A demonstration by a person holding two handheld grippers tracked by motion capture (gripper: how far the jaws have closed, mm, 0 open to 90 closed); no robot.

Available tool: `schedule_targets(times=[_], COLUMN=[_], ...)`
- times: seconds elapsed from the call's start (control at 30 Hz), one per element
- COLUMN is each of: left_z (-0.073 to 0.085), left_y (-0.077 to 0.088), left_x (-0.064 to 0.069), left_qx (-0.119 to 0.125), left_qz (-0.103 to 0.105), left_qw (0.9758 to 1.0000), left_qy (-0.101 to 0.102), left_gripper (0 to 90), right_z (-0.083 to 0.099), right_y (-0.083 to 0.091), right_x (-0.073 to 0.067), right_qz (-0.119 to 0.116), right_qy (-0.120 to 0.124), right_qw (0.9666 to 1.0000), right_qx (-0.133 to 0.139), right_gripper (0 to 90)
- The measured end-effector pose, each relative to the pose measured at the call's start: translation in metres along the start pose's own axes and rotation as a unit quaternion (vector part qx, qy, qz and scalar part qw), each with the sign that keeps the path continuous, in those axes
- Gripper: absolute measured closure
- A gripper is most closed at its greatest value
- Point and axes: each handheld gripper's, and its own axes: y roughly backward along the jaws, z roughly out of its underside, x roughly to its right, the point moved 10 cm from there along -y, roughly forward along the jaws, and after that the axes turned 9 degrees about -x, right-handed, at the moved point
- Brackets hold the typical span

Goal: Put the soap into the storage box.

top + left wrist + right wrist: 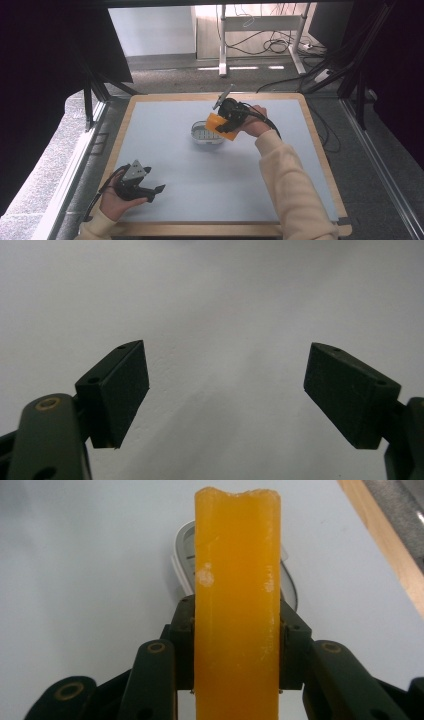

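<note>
Right gripper (pixel 237 645) clamped on orange block (pixel 237 605), held just above the white dish (pixel 206 134). Left gripper (pixel 227 395) jaws wide apart, empty, near table (pixel 200 200) front edge.

High view: we look down on the pale blue table mat (pixel 210 175).
Gripper views: close; we share that mat (pixel 225 300).

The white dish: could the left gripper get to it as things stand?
Probably yes. The left gripper sits open and empty near the table's front edge, with bare mat between it and the white dish. But the right gripper holds an orange block right over the dish, crowding it.
</note>
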Motion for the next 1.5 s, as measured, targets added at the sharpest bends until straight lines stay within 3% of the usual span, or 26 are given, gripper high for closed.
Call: schedule_targets(times=[0.43, 1.1, 1.23, 1.27, 1.5], left_z=[0.0, -0.001, -0.001, -0.001, -0.001], left_y=[0.001, 0.002, 0.002, 0.002, 0.002], left_x=[0.0, 0.0, 0.0, 0.0, -0.001], left_qx=[0.002, 0.007, 0.007, 0.007, 0.006], left_qz=[0.001, 0.003, 0.003, 0.003, 0.002], left_qw=[1.0, 1.0, 1.0, 1.0, 1.0], left_qy=[0.0, 0.002, 0.002, 0.002, 0.0], left_gripper=[18.2, 18.4, 18.4, 18.4, 18.4], right_z=[-0.019, -0.04, -0.045, -0.046, -0.044], right_y=[-0.015, -0.031, -0.037, -0.04, -0.05], right_x=[0.011, 0.014, 0.014, 0.013, 0.013], right_qz=[-0.011, -0.022, -0.024, -0.023, -0.028], right_qy=[0.022, 0.06, 0.067, 0.079, 0.097], right_qw=[0.9997, 0.9977, 0.9973, 0.9964, 0.994], right_qx=[-0.002, -0.023, -0.016, -0.022, -0.04], right_gripper=[61.7, 61.7, 61.7, 61.7, 61.6])
